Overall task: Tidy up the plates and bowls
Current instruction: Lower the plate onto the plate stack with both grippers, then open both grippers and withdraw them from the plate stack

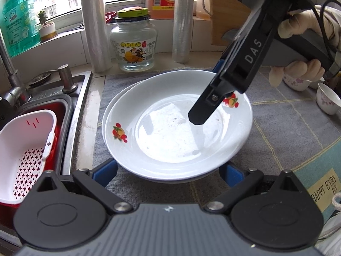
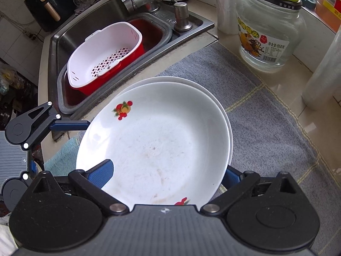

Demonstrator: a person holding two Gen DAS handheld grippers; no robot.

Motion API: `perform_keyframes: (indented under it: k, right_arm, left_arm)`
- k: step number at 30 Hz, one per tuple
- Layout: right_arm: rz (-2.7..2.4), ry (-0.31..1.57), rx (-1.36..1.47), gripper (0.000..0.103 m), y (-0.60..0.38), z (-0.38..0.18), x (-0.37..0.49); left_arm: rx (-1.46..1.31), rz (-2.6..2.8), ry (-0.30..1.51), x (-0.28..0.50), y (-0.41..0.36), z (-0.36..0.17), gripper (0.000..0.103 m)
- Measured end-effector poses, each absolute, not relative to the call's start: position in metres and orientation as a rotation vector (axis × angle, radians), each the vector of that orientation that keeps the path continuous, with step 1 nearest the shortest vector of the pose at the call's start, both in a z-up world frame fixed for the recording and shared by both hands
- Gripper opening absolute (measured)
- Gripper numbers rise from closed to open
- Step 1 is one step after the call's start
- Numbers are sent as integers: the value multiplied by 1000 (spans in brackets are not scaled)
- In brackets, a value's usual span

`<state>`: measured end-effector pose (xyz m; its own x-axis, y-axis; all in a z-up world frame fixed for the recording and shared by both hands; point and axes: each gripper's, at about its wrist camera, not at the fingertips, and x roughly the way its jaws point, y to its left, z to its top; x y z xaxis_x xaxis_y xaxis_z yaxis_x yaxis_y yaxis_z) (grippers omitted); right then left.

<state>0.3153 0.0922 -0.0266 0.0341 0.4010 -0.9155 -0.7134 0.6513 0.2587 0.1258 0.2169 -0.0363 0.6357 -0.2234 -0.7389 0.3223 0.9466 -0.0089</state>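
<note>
Two white plates are stacked on the grey mat point(image 1: 277, 115) on the desk, the top plate point(image 1: 177, 123) (fruit prints on the rim) sitting slightly offset on the lower plate point(image 2: 149, 80). The left tool point(image 1: 169, 171) is spread wide open, its blue fingers point(image 1: 106, 171) seen at either side of the stack's near edge. The right tool point(image 2: 164, 176) is also released, one finger over the top plate's rim, the other outside it. A glass jar point(image 1: 133, 44) and a sink point(image 2: 89, 17) holding a white strainer point(image 2: 104, 53) are seen beyond the plates.
</note>
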Motion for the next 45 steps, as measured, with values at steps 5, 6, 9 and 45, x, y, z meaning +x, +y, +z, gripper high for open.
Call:
perform_keyframes:
  k: [5,6,9,45]
  right_arm:
    - [864,1266,-332,103,94,-26,312]
    - [860,1265,-334,103,94,-26,311]
    - [848,1259,-361,103,96,-25,308]
    - [373,864,-254,103,51,-4,222]
  left_arm:
    - [126,-318,823,128,217,-37,101]
    - [130,-318,822,128,216,-38,101]
    - [135,-318,820,128,216,-37,101]
    - [129,-194,625,122,218,4,102]
